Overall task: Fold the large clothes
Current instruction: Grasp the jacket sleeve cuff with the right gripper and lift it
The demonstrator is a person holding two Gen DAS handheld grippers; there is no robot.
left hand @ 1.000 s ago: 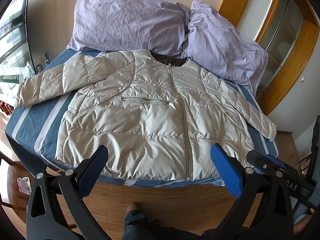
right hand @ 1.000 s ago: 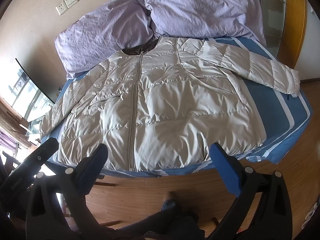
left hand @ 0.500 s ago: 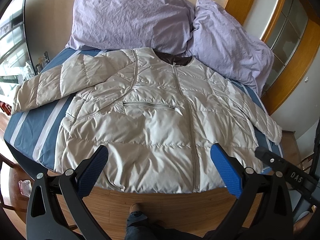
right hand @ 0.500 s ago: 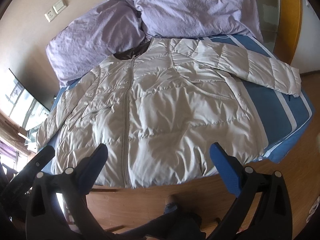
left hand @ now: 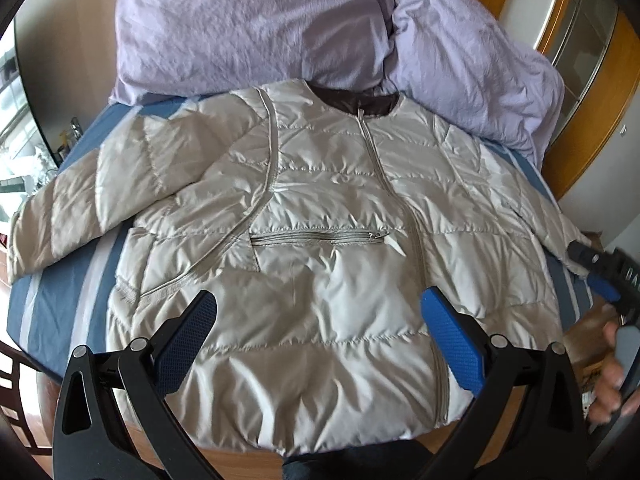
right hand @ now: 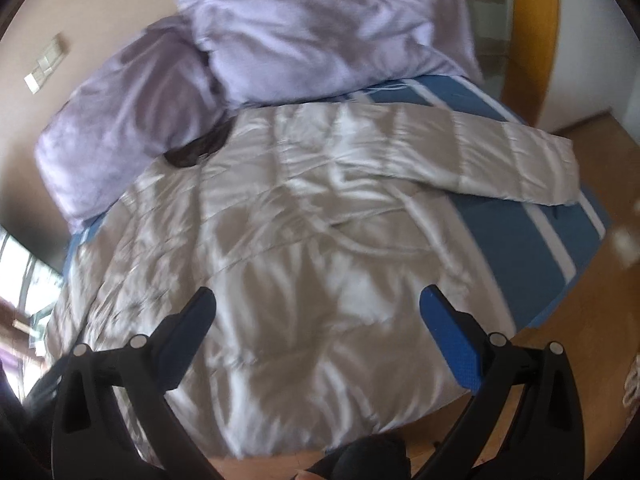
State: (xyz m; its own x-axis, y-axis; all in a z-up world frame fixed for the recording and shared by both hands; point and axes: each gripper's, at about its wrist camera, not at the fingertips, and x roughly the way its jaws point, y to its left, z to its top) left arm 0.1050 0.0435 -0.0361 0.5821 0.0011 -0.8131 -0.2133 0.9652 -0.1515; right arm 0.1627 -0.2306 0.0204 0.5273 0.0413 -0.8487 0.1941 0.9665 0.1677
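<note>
A beige quilted puffer jacket [left hand: 320, 240] lies front up and zipped on the bed, sleeves spread to both sides; it also shows, blurred, in the right wrist view [right hand: 304, 248]. My left gripper [left hand: 318, 308] is open and empty, hovering above the jacket's lower front near the hem. My right gripper [right hand: 316, 306] is open and empty above the jacket's lower right side. It shows in the left wrist view [left hand: 600, 276] at the right sleeve's cuff. The right sleeve [right hand: 500, 156] lies across the blue sheet.
The bed has a blue striped sheet [left hand: 60, 280] and two lilac pillows [left hand: 248, 28] at the head. A wooden door frame [left hand: 592, 92] stands at the right. Wooden floor [right hand: 580, 280] lies beside the bed. My legs show at the bottom edge.
Both grippers have moved forward and lower over the jacket, which now fills the views. The right gripper swings toward the right side; its view is motion-blurred. Both stay open.
</note>
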